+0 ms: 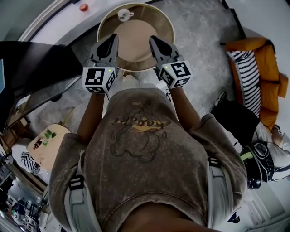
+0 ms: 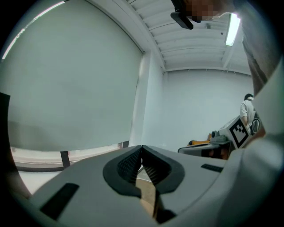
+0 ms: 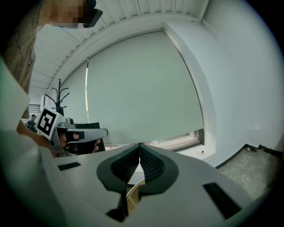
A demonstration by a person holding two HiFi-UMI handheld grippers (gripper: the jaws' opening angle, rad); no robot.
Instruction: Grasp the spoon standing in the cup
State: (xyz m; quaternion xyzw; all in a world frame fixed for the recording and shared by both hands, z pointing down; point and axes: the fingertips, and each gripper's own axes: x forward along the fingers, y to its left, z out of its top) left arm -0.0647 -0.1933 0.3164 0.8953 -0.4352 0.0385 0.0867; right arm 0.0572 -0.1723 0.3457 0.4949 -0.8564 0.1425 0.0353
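Observation:
A white cup [image 1: 123, 14] with a spoon standing in it sits at the far left of a round wooden table [image 1: 136, 34]; the spoon is too small to make out in detail. My left gripper [image 1: 114, 39] and right gripper [image 1: 152, 40] hover side by side over the table's near edge, well short of the cup. Both are shut with nothing between the jaws. The left gripper view shows closed jaws [image 2: 141, 148] pointing at a pale wall, and the right gripper view shows closed jaws [image 3: 140, 146] pointing at a window blind. Neither gripper view shows the cup.
A small red object [image 1: 83, 7] lies on the floor beyond the table. A dark desk [image 1: 36, 63] stands to the left. At the right are an orange seat [image 1: 263, 72] with a striped cloth and bags [image 1: 253, 158] on the floor. A small side table [image 1: 45, 140] stands lower left.

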